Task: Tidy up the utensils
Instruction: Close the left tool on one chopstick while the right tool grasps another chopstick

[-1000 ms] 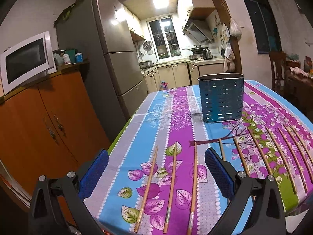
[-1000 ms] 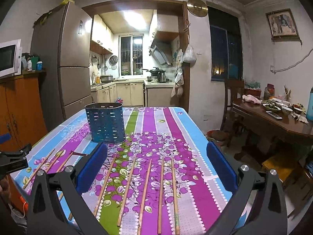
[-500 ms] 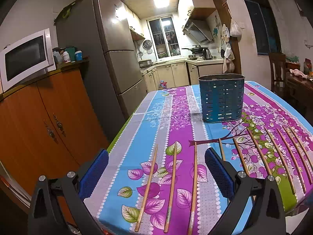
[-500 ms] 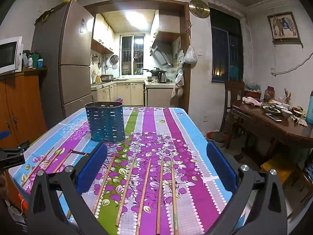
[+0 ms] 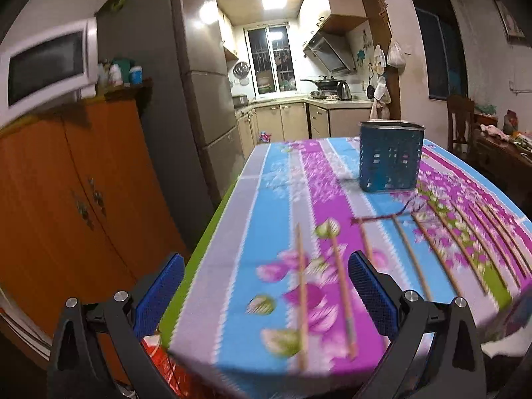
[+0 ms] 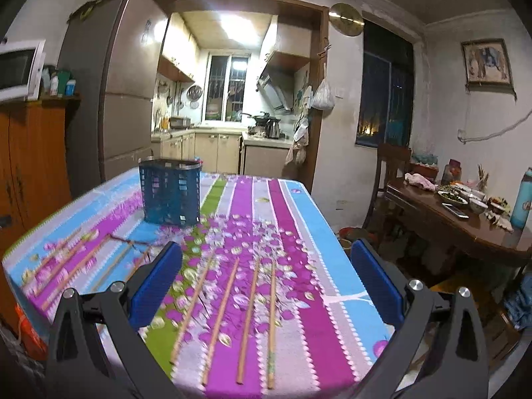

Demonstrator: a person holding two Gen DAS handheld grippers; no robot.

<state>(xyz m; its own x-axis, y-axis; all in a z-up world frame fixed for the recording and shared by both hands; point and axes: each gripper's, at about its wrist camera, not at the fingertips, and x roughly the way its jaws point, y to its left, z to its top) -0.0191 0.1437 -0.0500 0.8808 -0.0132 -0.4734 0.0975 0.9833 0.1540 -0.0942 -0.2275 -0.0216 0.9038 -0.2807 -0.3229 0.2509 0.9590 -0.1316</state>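
Observation:
Several wooden chopsticks lie side by side near the front edge of a table under a flowered cloth. Behind them stands a blue perforated utensil holder, upright and apparently empty. My left gripper hangs open over the table's front left corner, its blue pads wide apart with nothing between them. Open too is my right gripper, above the chopsticks at the right of the row. Both views are motion-blurred.
Left of the table are an orange wooden cabinet with a white microwave on it, and a grey fridge. To the right, a dark wooden table holds dishes and a bottle, with a chair by it. Beyond lies a lit kitchen.
Both grippers have drawn back and risen a little, so the table looks smaller and its front edge shows. The left view has swung left. Nothing was grasped; the chopsticks and holder have not moved.

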